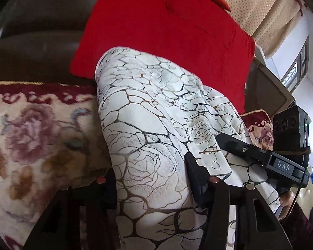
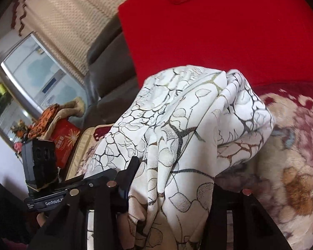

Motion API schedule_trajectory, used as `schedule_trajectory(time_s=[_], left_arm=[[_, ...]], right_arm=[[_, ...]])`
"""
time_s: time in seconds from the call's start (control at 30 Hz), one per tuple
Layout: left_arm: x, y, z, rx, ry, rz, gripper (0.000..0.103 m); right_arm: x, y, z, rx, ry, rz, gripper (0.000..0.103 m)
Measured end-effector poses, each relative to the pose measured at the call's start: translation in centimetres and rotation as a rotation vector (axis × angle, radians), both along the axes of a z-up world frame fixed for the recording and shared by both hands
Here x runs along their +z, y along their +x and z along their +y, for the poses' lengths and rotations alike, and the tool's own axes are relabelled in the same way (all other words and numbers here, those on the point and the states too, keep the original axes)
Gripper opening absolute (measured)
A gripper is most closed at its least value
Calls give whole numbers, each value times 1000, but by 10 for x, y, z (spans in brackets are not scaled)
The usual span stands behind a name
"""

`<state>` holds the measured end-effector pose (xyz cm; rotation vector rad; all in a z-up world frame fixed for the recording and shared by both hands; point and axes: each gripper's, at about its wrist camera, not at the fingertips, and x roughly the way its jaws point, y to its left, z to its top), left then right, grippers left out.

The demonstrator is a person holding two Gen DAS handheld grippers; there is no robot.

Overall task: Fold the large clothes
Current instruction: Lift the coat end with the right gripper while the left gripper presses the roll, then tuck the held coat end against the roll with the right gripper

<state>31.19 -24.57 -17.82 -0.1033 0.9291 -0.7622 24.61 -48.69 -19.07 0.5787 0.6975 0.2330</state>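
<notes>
A white garment [image 1: 148, 112] printed with black and gold rose outlines hangs bunched in front of a sofa. In the left wrist view a thick fold of it fills the gap of my left gripper [image 1: 150, 170], whose dark fingers [image 1: 195, 177] press on it. My right gripper [image 1: 235, 145] shows at the right edge, gripping the same garment a little farther along. In the right wrist view the garment [image 2: 187, 125] drapes over and between the fingers of my right gripper [image 2: 175, 177], which is shut on it. My left gripper [image 2: 106, 174] holds the cloth just to the left.
A red cloth [image 1: 167, 31] [image 2: 219, 31] lies against the dark sofa back [image 1: 41, 20]. A floral blanket [image 1: 31, 135] [image 2: 292, 156] covers the seat. Beige curtains [image 2: 73, 10], a window [image 2: 35, 73] and a red box [image 2: 64, 141] stand at the side.
</notes>
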Motion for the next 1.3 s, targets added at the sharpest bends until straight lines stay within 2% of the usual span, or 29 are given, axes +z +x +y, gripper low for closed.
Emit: schedule_trajectory(time_s=[0.1,0.17,0.23,0.33,0.5,0.7,0.73,0.87,1.07,1.17,1.3], left_arm=[[-4,-5,3,44,34,-30,54],[-13,-4,5,70,64,-13,54],[-23,-3,9,85,83,27,54],[-24,-10,11,80,116,5,54],[-28,-15,-7,83,166,-25,57],[-32,-9,-11,93,184,-17,64],[-33,-8,-13,95,185,-15,66],[-43,2,-10,97,185,3,68],[-43,3,-5,92,187,10,69],[-39,1,-4,83,192,-2,68],[-34,-2,-4,69,189,-23,63]], right_arm=[[3,4,15,35,-24,-12,44],[-2,8,23,50,-39,-5,44],[-13,14,27,65,-26,15,44],[-33,18,31,72,9,36,44],[-57,18,13,48,74,89,44],[-63,17,4,47,66,101,44],[-62,17,4,47,66,104,45],[-55,24,2,38,58,136,59],[-60,48,-8,41,94,172,65],[-69,57,-9,51,124,171,62],[-63,53,-4,57,93,124,48]])
